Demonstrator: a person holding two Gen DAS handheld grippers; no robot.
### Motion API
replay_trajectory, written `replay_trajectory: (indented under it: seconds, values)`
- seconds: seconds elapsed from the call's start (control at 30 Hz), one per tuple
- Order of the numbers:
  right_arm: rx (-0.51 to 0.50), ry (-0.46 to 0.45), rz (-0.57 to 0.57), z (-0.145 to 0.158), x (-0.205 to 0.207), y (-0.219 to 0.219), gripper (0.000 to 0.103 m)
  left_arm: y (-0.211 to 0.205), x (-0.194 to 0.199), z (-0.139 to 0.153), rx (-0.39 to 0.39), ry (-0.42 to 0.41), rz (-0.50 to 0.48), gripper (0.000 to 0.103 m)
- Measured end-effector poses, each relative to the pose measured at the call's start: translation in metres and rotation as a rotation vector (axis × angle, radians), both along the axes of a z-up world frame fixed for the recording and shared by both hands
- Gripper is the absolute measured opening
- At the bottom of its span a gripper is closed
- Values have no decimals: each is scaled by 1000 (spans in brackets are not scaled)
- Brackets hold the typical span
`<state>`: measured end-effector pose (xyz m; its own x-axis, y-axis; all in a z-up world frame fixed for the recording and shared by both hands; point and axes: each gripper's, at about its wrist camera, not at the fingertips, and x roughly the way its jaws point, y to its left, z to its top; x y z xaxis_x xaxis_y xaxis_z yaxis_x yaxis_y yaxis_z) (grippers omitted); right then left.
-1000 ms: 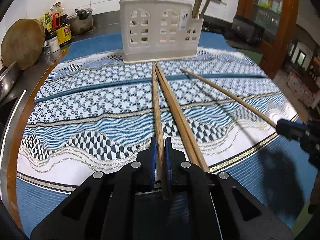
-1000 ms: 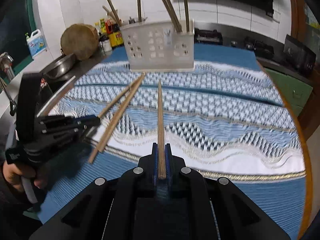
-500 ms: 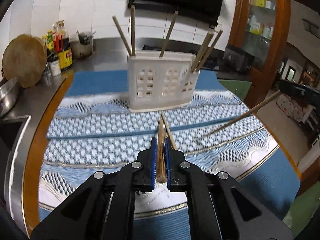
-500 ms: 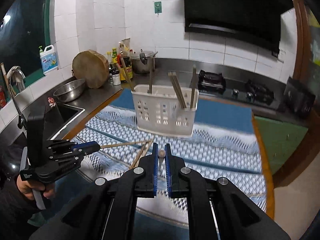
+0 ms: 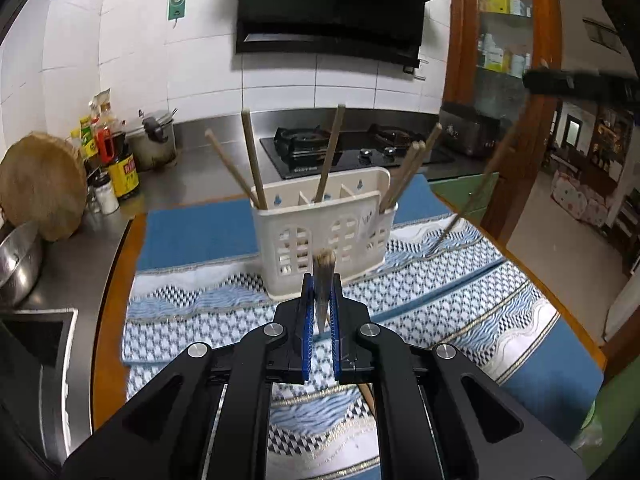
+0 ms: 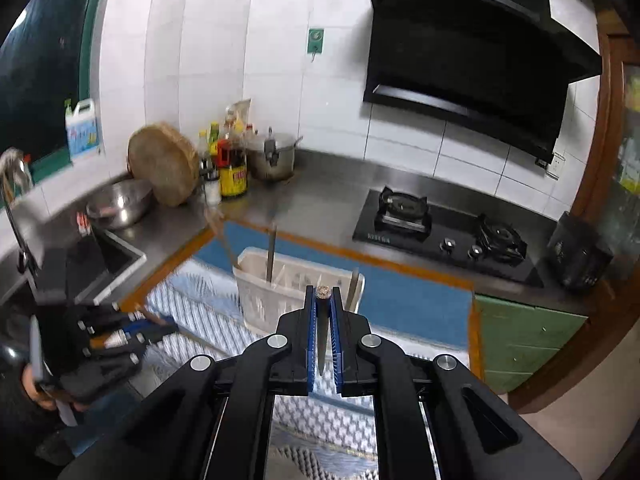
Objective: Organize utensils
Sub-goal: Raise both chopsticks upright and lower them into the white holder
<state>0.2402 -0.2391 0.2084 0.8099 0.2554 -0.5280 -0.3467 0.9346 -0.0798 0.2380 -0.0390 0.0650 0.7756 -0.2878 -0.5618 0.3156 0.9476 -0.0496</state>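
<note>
Kitchen worktop under a blue patterned cloth [image 5: 460, 292]. My left gripper [image 5: 320, 312] has its jaws pinched on one wooden chopstick [image 5: 322, 280], end-on to the lens. The right gripper [image 6: 323, 328] clamps another chopstick [image 6: 322, 320] the same way. At 12 o'clock stands the white utensil caddy [image 5: 324, 232], several sticks already leaning in it. I judge these sticks light, stiff and smooth, so I'd grip near the thick end, squarely
</note>
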Motion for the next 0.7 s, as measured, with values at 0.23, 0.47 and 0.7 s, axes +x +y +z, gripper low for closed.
replay_trajectory:
  seconds: [0.23, 0.47, 0.7]
  values:
    - [17, -72, -6, 38, 30, 5, 7, -2, 18, 33, -4, -40, -13, 6]
    - [-16, -52, -38, 13, 71, 13, 7, -10, 18, 94, 28, -178, -30, 6]
    - [-25, 43, -60, -38, 107, 9, 7, -21, 37, 132, 47, -269, 0, 6]
